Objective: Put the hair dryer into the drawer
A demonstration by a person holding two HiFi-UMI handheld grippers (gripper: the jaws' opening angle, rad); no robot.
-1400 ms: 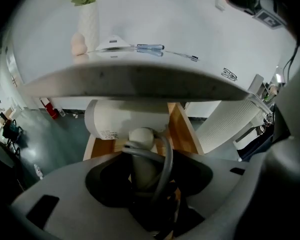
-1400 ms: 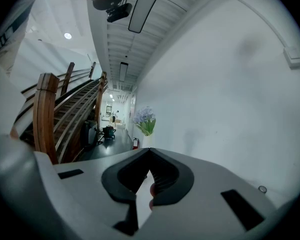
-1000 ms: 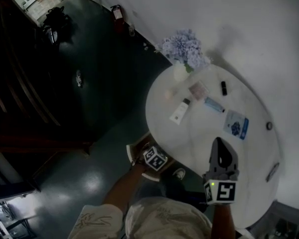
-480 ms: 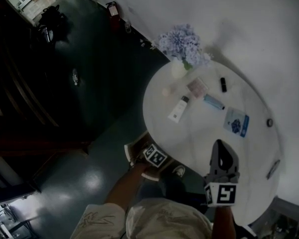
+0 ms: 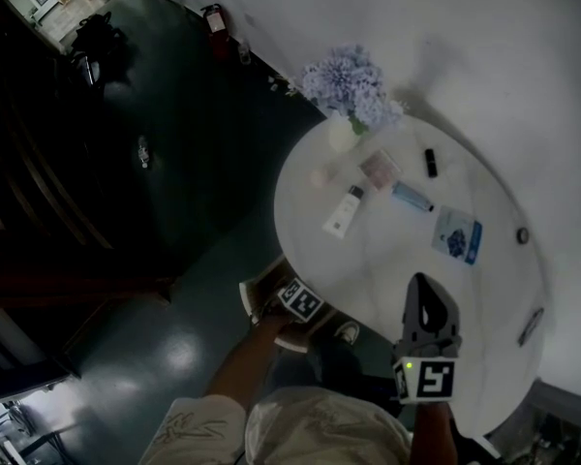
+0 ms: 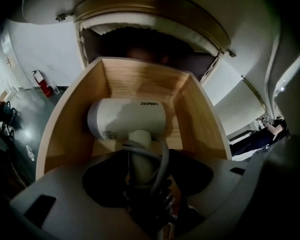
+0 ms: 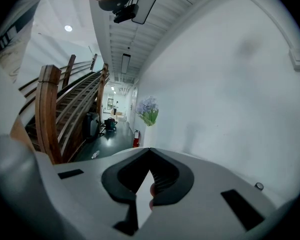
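Hair dryer point(image 6: 127, 118): white barrel sits crosswise inside the wooden drawer point(image 6: 202, 116), just ahead of the left gripper point(image 6: 140, 166). The jaws are clamped on its handle and the coiled cord point(image 6: 162, 159). Drawer walls flank that gripper on both sides. Right gripper point(image 7: 149, 151): jaws pressed together, nothing between them, above the round white table point(image 5: 387, 260), with the flowers point(image 7: 147, 109) well ahead of it.

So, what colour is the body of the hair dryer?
The hair dryer has a white body; the left gripper view shows it best.
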